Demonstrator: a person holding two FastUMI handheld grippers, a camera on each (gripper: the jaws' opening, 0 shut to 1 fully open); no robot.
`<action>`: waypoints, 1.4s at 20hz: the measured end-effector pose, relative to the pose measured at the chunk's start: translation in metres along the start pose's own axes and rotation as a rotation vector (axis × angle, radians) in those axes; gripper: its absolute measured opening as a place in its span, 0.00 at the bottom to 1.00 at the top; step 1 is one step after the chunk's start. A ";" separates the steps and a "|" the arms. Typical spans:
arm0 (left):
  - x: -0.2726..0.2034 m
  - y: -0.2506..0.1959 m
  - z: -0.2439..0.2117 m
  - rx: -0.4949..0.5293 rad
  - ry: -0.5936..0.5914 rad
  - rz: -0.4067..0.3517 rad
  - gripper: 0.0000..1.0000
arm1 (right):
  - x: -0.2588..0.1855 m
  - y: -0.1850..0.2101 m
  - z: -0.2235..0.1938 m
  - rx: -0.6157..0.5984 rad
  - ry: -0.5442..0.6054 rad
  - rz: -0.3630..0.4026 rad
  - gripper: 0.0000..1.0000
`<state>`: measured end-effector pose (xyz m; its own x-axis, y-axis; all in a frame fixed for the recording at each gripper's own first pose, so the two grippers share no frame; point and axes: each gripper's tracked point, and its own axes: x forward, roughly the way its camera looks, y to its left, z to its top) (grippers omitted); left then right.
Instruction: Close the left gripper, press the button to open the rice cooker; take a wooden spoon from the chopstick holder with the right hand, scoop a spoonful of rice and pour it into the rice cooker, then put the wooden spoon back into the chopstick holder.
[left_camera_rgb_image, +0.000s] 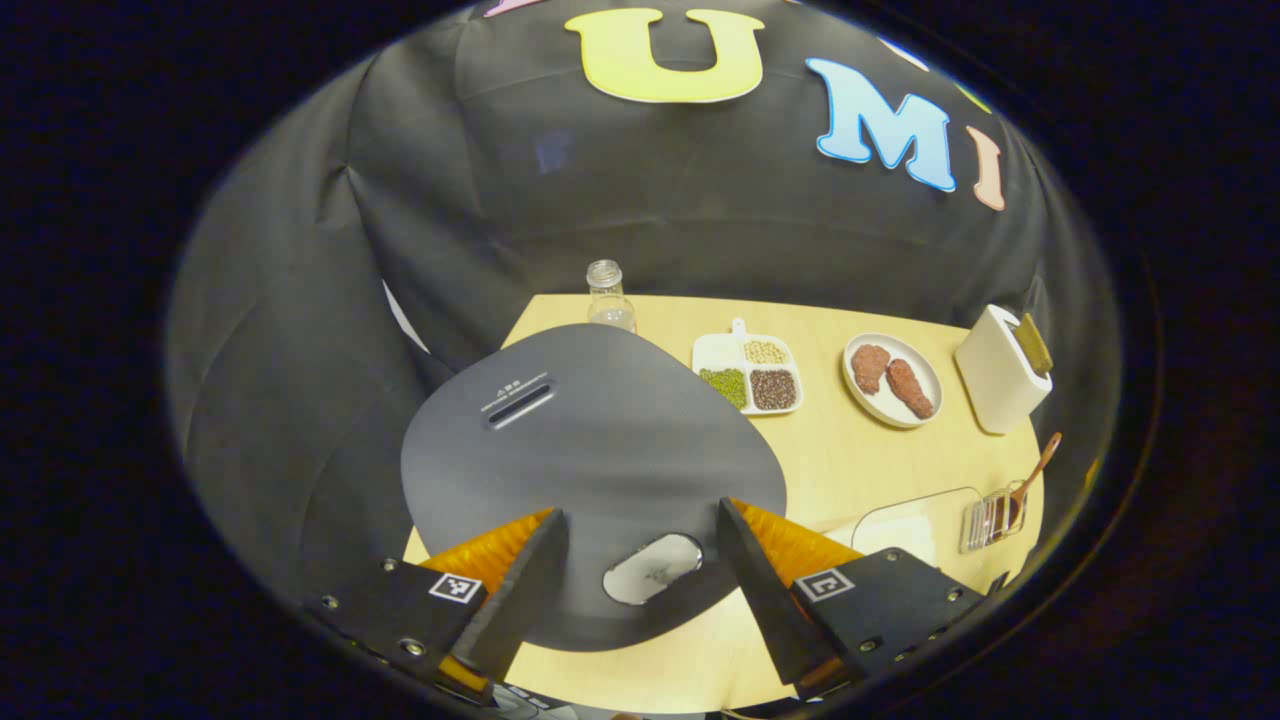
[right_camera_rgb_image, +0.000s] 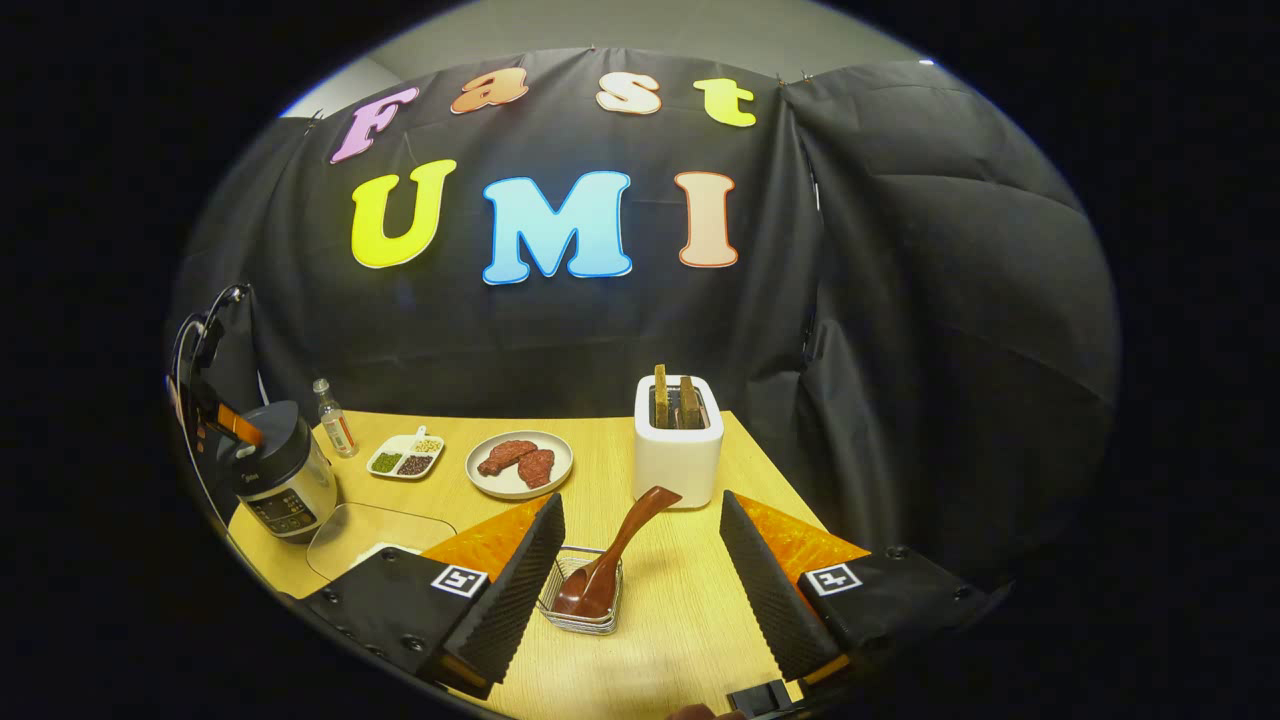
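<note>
Zero steps done as far as I could judge. My left gripper (left_camera_rgb_image: 640, 570) hung over the rice cooker (left_camera_rgb_image: 590, 470), fingers wide apart, w/ the pale oval button (left_camera_rgb_image: 652, 568) sitting between the tips below. Lid was down, so step one (close fingers, press) was all ahead. In the right gripper view the cooker (right_camera_rgb_image: 275, 475) stood at the table's (right_camera_rgb_image: 680, 620) far left corner, a clear lid-like thing (right_camera_rgb_image: 375, 535) flat beside it.

Right gripper (right_camera_rgb_image: 640, 580) was also spread wide, holding nothing, aimed at the wire chopstick holder (right_camera_rgb_image: 585, 600), which sat between its fingers but apart from both. Wooden spoon (right_camera_rgb_image: 615, 555) was in the holder, bowl down, handle leaning up toward the white toaster (right_camera_rgb_image: 678, 450).

Left to do, imo: shut left, press, lid up; then grab spoon, scoop, pour, return it. Rice source: couldn't tell for sure. Divided tray (right_camera_rgb_image: 405, 458) held three sorts of grains/beans near the small bottle (right_camera_rgb_image: 335, 420); plate (right_camera_rgb_image: 520, 465) w/ two brown pieces stood next to it.
</note>
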<state>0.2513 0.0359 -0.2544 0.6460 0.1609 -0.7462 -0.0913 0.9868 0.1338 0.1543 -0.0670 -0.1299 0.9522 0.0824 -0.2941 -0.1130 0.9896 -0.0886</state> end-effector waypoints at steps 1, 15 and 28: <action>-0.012 -0.007 0.006 -0.007 -0.043 0.001 0.96 | 0.000 -0.003 0.008 0.004 -0.014 0.001 0.99; -0.285 -0.112 0.066 -0.138 -0.673 -0.067 0.96 | -0.034 -0.051 0.124 -0.025 -0.229 0.098 0.94; -0.367 -0.033 0.044 -0.148 -0.809 -0.065 0.95 | -0.102 -0.032 0.115 0.049 -0.253 0.030 0.98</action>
<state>0.0511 -0.0565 0.0436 0.9945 0.0961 -0.0412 -0.0972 0.9950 -0.0232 0.0938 -0.0939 0.0128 0.9901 0.1322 -0.0482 -0.1339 0.9904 -0.0356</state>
